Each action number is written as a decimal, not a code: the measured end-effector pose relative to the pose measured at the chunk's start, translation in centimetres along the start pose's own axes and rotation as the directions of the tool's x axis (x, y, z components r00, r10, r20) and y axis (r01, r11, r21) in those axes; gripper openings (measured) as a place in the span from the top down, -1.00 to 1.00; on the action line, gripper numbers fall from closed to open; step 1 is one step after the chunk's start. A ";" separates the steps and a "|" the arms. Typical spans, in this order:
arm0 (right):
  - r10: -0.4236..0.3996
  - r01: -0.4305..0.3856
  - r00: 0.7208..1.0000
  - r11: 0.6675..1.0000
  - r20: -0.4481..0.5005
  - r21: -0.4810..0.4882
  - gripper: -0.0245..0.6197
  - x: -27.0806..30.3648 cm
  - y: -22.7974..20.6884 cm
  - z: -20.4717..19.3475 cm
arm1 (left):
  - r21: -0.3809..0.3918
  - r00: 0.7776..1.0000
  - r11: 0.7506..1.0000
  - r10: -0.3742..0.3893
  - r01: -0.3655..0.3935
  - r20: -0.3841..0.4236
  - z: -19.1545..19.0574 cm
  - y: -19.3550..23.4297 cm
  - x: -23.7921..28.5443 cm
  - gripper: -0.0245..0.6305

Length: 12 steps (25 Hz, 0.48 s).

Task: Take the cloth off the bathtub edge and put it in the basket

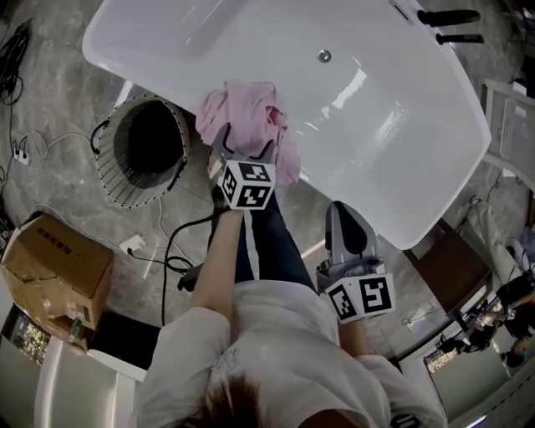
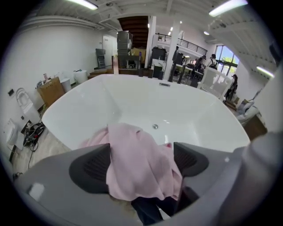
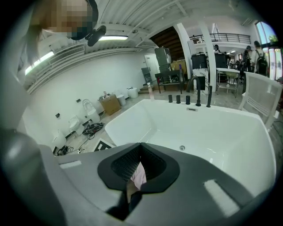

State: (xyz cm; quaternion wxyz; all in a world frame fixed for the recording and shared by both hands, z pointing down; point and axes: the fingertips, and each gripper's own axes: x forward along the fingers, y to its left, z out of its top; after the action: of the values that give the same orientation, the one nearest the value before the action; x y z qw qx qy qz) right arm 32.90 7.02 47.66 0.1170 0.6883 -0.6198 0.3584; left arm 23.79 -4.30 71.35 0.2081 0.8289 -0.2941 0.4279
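A crumpled pink cloth [image 1: 251,113] hangs over the near rim of the white bathtub [image 1: 393,125]. My left gripper [image 1: 247,139] reaches onto it from the near side. In the left gripper view the cloth [image 2: 141,167] fills the gap of my left gripper [image 2: 141,149], whose jaws stand wide apart and open. The round basket [image 1: 117,191], dark inside, stands on the floor left of the cloth, close to the tub. My right gripper [image 1: 338,209] hangs lower right, off the cloth. Its jaws [image 3: 140,148] are shut with nothing in them.
A cardboard box [image 1: 58,267] sits on the floor at the lower left, with black cables [image 1: 180,242] trailing between it and my legs. Black tap fittings [image 1: 451,25] stand on the tub's far end. A white chair [image 1: 510,125] is at the right.
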 end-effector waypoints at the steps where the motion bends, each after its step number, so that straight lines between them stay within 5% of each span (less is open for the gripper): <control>1: 0.000 0.000 1.000 1.000 -0.004 0.004 0.92 0.1 -0.2 -0.3 | 0.004 1.000 1.000 0.007 -0.007 -0.013 -0.2 0.0 1.0 -0.53; 12: -0.040 0.042 0.998 0.999 -0.052 0.028 0.92 0.3 -2.9 -2.5 | 0.085 0.989 0.988 0.138 -0.133 -0.054 -1.8 0.2 4.5 -0.56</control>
State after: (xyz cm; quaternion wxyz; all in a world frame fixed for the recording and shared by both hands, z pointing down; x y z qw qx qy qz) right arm 34.71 8.87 50.45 0.1303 0.6931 -0.5970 0.3825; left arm 24.63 -4.75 76.09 0.1534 0.8017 -0.3257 0.4771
